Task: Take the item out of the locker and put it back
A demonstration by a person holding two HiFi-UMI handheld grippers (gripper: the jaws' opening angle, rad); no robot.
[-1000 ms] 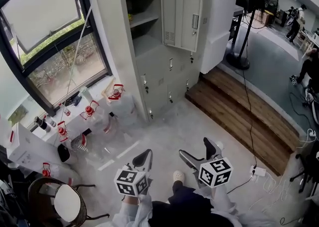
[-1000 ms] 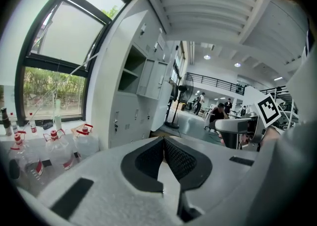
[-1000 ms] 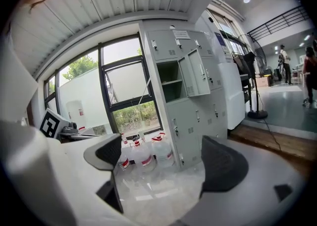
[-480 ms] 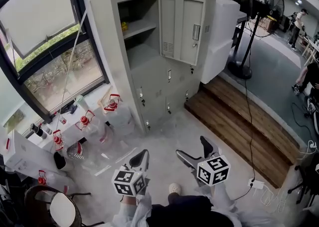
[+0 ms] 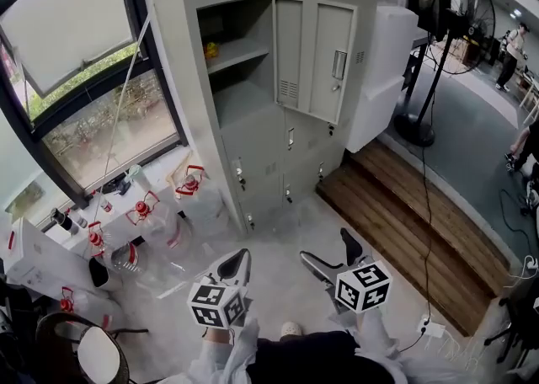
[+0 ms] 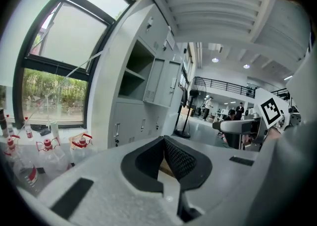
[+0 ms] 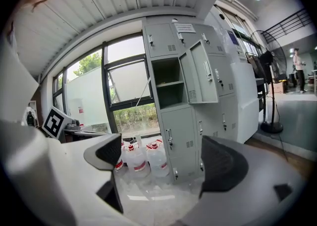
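Note:
A grey locker bank point(image 5: 253, 130) stands ahead, with one upper compartment point(image 5: 236, 54) open and its door point(image 5: 316, 58) swung out to the right. A small yellow item point(image 5: 210, 50) lies on the shelf inside. My left gripper point(image 5: 237, 265) is low over the floor, well short of the locker, shut with nothing between its jaws point(image 6: 164, 158). To its right my right gripper point(image 5: 334, 256) is open and empty point(image 7: 163, 158). The right gripper view faces the open compartment point(image 7: 168, 88); the yellow item does not show there.
Several clear water jugs with red caps point(image 5: 189, 184) stand on the floor left of the locker under a large window point(image 5: 93, 113). A wooden step point(image 5: 404, 222) and a standing fan point(image 5: 459, 3) are on the right, with cables point(image 5: 425, 205) on the floor. A chair point(image 5: 80, 353) sits bottom left.
The locker has grown larger and slid slightly right in the head view, as the person nears it. Both grippers stay low in front, left shut, right open.

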